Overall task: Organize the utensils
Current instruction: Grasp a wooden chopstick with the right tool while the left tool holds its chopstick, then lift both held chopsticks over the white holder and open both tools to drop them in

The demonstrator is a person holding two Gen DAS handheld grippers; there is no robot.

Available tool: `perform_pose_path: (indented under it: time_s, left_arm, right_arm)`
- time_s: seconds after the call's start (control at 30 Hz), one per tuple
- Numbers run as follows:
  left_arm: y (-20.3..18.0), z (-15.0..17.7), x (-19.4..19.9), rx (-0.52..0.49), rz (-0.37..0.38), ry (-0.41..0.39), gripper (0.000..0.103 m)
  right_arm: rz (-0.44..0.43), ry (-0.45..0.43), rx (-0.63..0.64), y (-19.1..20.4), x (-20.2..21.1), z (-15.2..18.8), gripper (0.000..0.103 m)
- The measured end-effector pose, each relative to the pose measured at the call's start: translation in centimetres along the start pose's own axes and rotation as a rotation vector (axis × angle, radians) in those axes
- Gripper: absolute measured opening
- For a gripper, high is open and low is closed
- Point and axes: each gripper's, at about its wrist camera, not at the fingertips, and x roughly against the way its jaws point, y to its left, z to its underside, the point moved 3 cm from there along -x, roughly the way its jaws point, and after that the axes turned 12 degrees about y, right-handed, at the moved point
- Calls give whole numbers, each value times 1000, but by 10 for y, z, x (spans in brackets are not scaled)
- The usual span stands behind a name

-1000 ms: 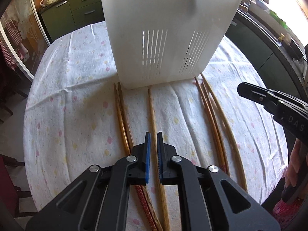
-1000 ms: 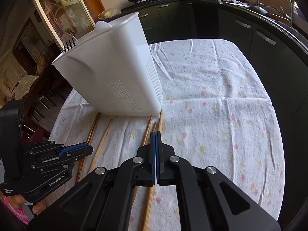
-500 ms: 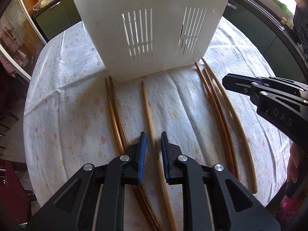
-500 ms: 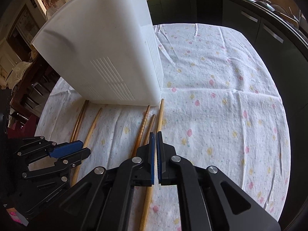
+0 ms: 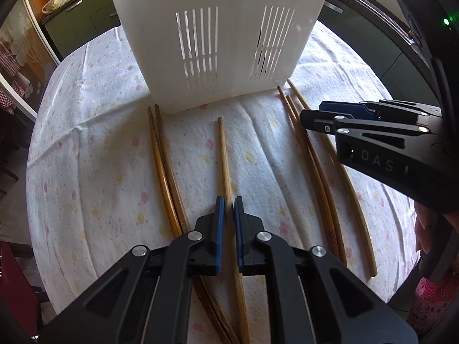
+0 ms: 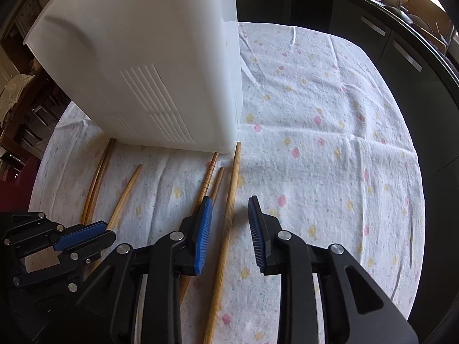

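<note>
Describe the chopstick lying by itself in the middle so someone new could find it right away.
Start at the tall white slotted plastic bin standing on the flower-print tablecloth. In front of it lie wooden chopsticks: a pair at the left, three at the right. The lone pale wooden chopstick lies between those groups, touching neither.

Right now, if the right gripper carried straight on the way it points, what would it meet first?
Probably the light chopstick lying between the open fingers of the right gripper, then the flowered tablecloth under it. Its jaws have just been opening. How far above the chopstick it hangs is unclear.
</note>
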Motion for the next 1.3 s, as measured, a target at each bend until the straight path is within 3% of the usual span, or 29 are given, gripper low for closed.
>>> perform_pose_path:
  time_s: [0.03,0.1,0.13,0.33,0.57,0.83,1.3]
  left_arm:
    - [0,0,0,-1,-3,-1,7]
    - [-2,0,0,-7,-1,-2,7]
    - [-2,1,0,-9,4,-2,7]
    - [-3,8,1,-6,42,-19,7]
    - [1,15,28,-7,53,-96,6]
    - [0,29,71,-21,90,-193,6]
    - [-18,49,148,-77,129,-365,6]
  right_arm:
    - [-21,5,2,-1,0,-1,26]
    - [-35,21,5,-6,0,1,11]
    - [-18,25,14,-9,-1,4,8]
    - [-57,-11,-29,-34,11,29,7]
    - [-145,-167,-81,-55,62,57,7]
    - [-188,-311,-58,-49,125,81,7]
    - [-208,-434,-1,-24,185,104,7]
